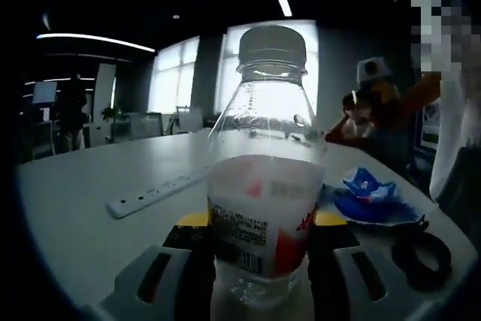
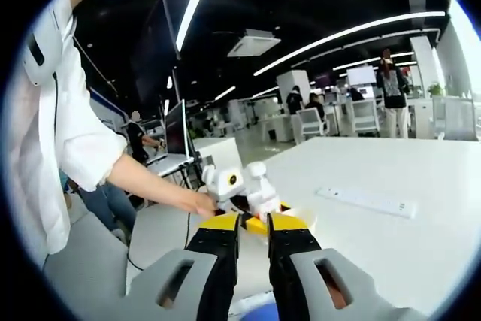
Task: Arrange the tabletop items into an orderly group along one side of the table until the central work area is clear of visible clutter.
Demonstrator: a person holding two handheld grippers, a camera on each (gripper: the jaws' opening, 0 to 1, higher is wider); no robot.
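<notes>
My left gripper (image 1: 259,223) is shut on a clear plastic bottle (image 1: 263,186) with a grey cap and a white-and-red label, which stands upright between the jaws over the white table (image 1: 75,208). In the right gripper view my right gripper (image 2: 254,225) has its yellow-tipped jaws drawn close, with a narrow gap. Just past its tips sits a white-and-orange toy figure (image 2: 242,184). A person's hand (image 2: 201,204) rests against that toy. The same toy (image 1: 373,88) appears at the table's far right edge in the left gripper view.
A white power strip (image 1: 154,189) lies on the table left of the bottle, and the power strip (image 2: 366,202) shows right of the toy. A crumpled blue wrapper (image 1: 372,195) and a black ring (image 1: 422,255) lie at the right. A person in white (image 2: 52,133) stands by the table edge.
</notes>
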